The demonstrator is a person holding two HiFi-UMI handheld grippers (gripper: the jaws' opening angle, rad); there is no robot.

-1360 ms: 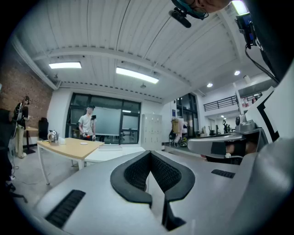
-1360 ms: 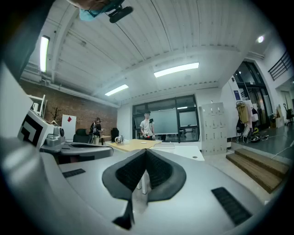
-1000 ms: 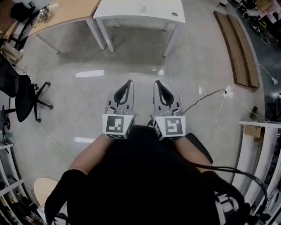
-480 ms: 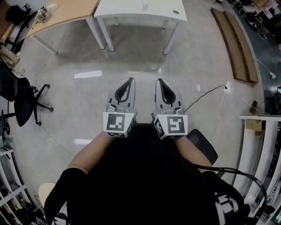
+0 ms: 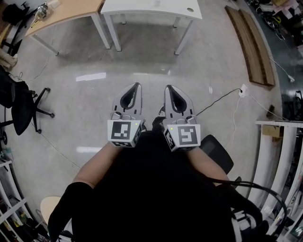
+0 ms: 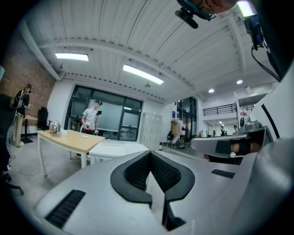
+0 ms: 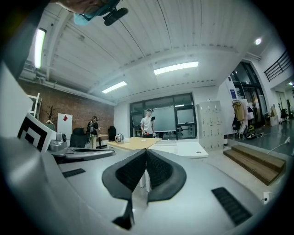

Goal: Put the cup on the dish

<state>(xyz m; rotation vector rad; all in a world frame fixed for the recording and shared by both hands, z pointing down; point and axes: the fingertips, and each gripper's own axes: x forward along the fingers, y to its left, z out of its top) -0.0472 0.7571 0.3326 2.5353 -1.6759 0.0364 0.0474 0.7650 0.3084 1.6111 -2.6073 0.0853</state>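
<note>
Head view: your left gripper (image 5: 137,86) and right gripper (image 5: 169,88) are pressed together, empty; no cup in sight. Expect it light, rigid; pinch its wall.

open-plan office, desks (image 5: 150,6), swivel chair (image 5: 22,107)

In the head view the white table (image 5: 151,5) now sits higher against the top edge, with less of its top showing. The left gripper (image 5: 138,85) and right gripper (image 5: 168,88) lie slightly farther from its legs than before. A dark shoe tip (image 5: 157,124) has appeared between the two grippers, behind their jaws on the side away from the table.
</note>
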